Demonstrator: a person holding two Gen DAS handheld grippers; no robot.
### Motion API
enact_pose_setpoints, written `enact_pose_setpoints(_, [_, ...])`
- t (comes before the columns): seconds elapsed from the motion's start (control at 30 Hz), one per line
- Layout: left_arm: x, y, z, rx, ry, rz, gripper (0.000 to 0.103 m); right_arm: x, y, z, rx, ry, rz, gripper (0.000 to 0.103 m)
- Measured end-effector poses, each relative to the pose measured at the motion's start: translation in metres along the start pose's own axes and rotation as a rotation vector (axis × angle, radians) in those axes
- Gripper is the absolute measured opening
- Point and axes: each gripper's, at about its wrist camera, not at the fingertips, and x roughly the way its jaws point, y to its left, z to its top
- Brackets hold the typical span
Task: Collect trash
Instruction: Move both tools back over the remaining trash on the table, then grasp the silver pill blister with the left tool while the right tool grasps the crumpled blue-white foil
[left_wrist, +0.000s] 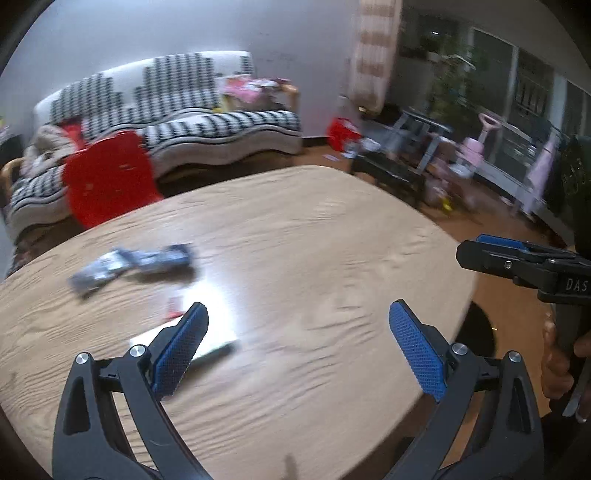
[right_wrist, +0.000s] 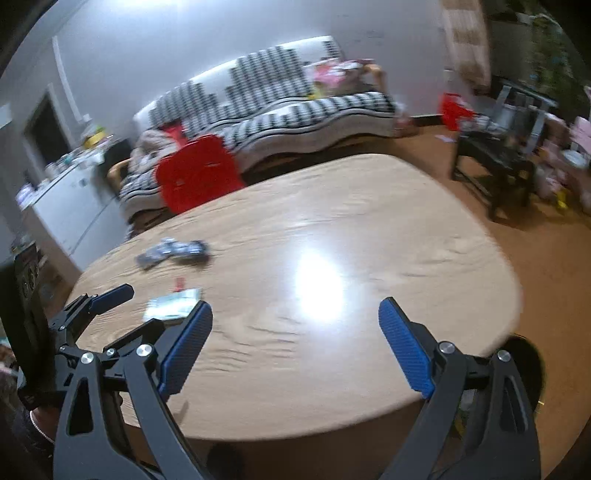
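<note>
We held both grippers, left and right, spread wide, empty, over the table's near edge; next move likely: reach the wrapper near the left edge.

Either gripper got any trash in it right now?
No, nothing is held. The left gripper and right gripper are both open and empty above the table; the wrappers lie on it.

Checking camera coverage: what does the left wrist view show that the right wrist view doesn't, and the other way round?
Left wrist only: pink toy, glass doors.
Right wrist only: white cabinet, dark bin beside the table.
Both: crumpled blue wrapper, flat pale packet, small red scrap, red chair, checked sofa, and open, empty left gripper and right gripper.
</note>
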Motion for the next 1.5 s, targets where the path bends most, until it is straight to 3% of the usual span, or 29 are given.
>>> enact_pose_setpoints(0.17, [-0.020,0.067,-0.021,-0.069,0.006,0.073,0.095,0.046,0.062,0.005,-0.069,0.054,0.068,0.088])
enact_pose_setpoints(0.37, [-0.030,0.120,-0.038,-0.100,0.013,0.127,0.095,0.083,0.104,0.006,-0.125,0.090,0.098,0.088])
enact_pose_setpoints(0.8, [-0.026,0.159,-0.052,-0.114,0.029,0.169,0.095,0.127,0.133,0.012,-0.172,0.123,0.113,0.088])
enact_pose_setpoints(1.1, [0.022,0.207,-0.024,0.024,0.066,0.222,0.095,0.202,0.142,0.040,-0.315,0.195,0.110,0.088])
enact_pose_setpoints(1.2, [0.054,0.234,-0.010,0.046,0.106,0.173,0.095,0.235,0.147,0.049,-0.400,0.228,0.112,0.088])
enact_pose_setpoints(1.4, [0.111,0.251,0.003,0.195,0.190,0.171,0.095,0.292,0.161,0.065,-0.532,0.309,0.152,0.088])
enact_pose_setpoints(1.5, [0.125,0.258,0.011,0.177,0.195,0.127,0.095,0.308,0.170,0.068,-0.585,0.334,0.164,0.088])
